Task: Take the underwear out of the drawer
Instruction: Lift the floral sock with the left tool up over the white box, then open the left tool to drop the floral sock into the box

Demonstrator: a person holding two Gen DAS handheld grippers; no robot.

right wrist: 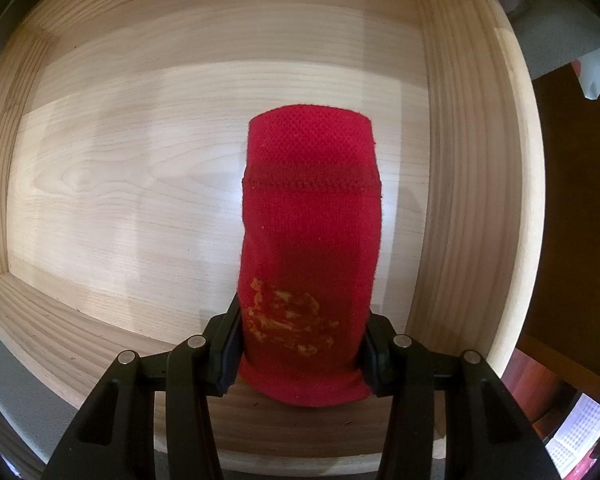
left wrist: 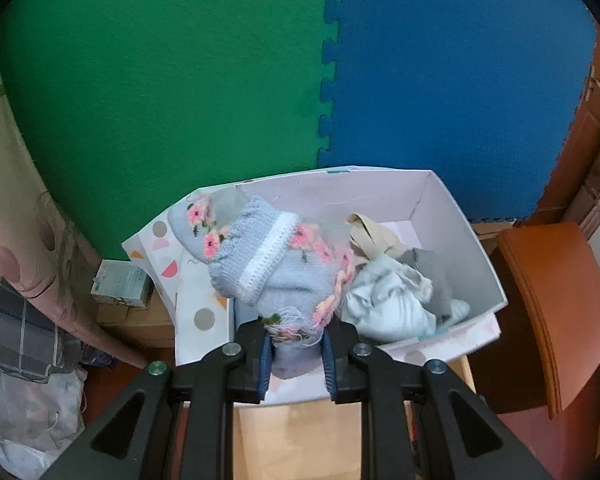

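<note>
In the left wrist view my left gripper is shut on a grey-blue knitted garment with pink flowers and a white band. It hangs over a white cardboard box that holds pale crumpled clothes. In the right wrist view my right gripper is shut on a red knitted garment with a worn yellow print. The garment stretches out above the bare floor of a light wooden drawer.
Green and blue foam mats stand behind the box. An orange-brown chair seat is at the right, a small carton and bedding at the left. The drawer's wooden walls ring the red garment.
</note>
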